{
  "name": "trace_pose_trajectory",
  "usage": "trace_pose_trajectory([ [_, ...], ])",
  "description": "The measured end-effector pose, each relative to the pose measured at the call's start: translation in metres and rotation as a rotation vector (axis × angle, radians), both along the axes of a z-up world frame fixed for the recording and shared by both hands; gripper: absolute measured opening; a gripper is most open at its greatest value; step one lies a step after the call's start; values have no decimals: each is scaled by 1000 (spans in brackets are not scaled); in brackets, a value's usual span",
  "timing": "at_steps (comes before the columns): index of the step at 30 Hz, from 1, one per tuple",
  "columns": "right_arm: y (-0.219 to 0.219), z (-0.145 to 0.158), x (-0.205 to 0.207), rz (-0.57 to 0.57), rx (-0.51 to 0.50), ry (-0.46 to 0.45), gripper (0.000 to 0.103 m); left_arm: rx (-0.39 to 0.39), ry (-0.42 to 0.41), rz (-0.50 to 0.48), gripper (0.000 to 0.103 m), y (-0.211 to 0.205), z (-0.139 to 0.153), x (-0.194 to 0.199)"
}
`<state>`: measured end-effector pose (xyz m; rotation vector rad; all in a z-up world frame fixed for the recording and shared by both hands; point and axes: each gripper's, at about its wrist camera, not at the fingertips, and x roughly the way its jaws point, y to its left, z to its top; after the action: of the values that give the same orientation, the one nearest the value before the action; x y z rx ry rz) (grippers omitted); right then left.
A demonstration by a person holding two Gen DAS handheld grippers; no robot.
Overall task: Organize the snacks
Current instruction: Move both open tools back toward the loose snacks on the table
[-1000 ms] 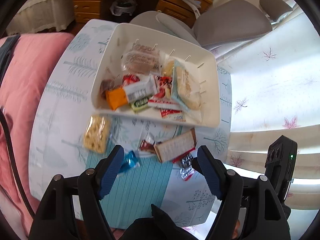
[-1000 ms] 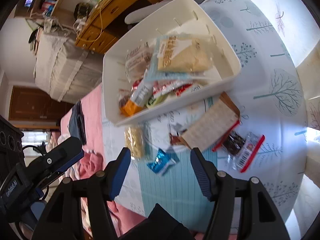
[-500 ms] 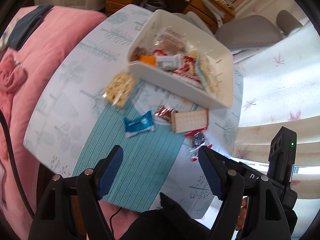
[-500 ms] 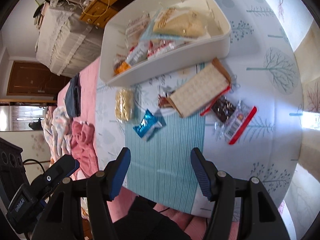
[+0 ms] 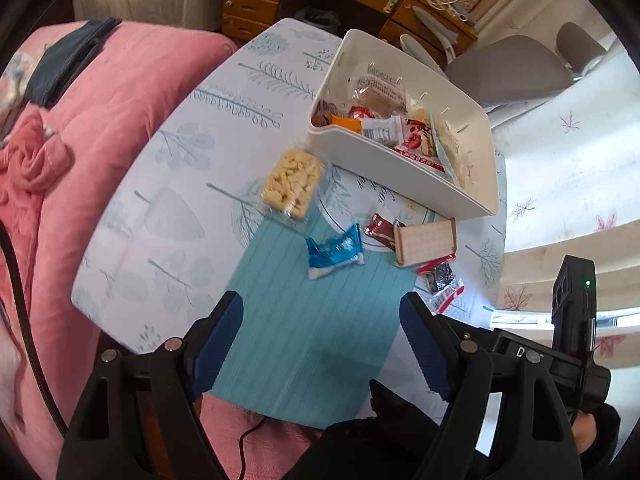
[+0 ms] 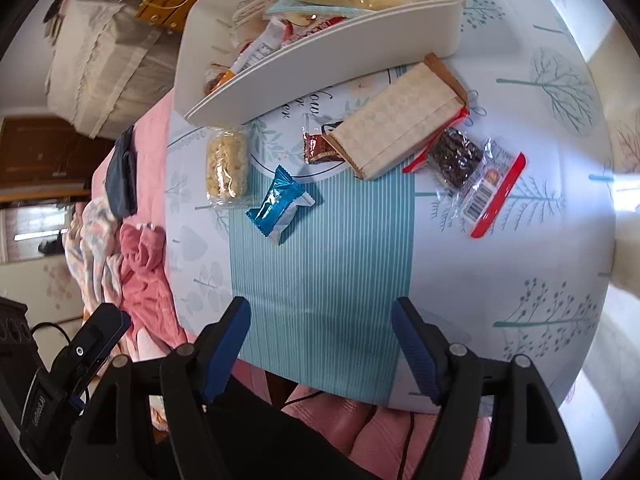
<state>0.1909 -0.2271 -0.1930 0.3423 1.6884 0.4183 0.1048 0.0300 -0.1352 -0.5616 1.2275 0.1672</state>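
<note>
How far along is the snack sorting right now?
Partly done: several packets already lie in the white plastic bin. Nothing is in hand; both tools, left and right, are open and empty. Five remain on the table, including the blue foil packet and beige cracker pack.

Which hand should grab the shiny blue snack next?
Probably the left. The blue snack lies almost straight ahead of the left gripper, which is open and empty. The right gripper is open too, but there the snack sits off to one side.

Readable text is scarce: cursive "low" on the round print of the pale tree-patterned tablecloth [image 6: 310, 106]; barcode only, digits unreadable, on clear red-edged snack wrapper [image 6: 486, 196]
</note>
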Motion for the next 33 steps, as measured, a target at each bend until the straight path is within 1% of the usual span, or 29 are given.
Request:
trace_pose_trajectory([
  [2, 4, -1, -3, -29, -13, 2, 78, 9, -12, -25, 79, 10, -1, 1],
  [9, 22, -5, -14, -154, -34, 24, 78, 46, -22, -141, 79, 42, -2, 12],
  [14, 40, -8, -22, -235, -51, 19, 78, 40, -28, -233, 80, 62, -6, 24],
  [17, 48, -9, -28, -288, -59, -5, 78, 45, -31, -301, 79, 68, -8, 33],
  [20, 56, -10, -34, -340, -61, -38, 78, 56, -39, -391, 80, 70, -14, 41],
  [24, 67, -14, -40, -395, -77, -72, 78, 79, -22, -488, 80, 70, -26, 53],
  [26, 73, -14, -42, -416, -90, -97, 78, 76, -12, -532, 84, 70, -34, 60],
  [30, 86, -12, -44, -428, -127, -146, 79, 73, 1, -587, 85, 71, -48, 77],
  [33, 94, -16, -43, -423, -171, -156, 79, 53, 7, -595, 85, 70, -60, 91],
])
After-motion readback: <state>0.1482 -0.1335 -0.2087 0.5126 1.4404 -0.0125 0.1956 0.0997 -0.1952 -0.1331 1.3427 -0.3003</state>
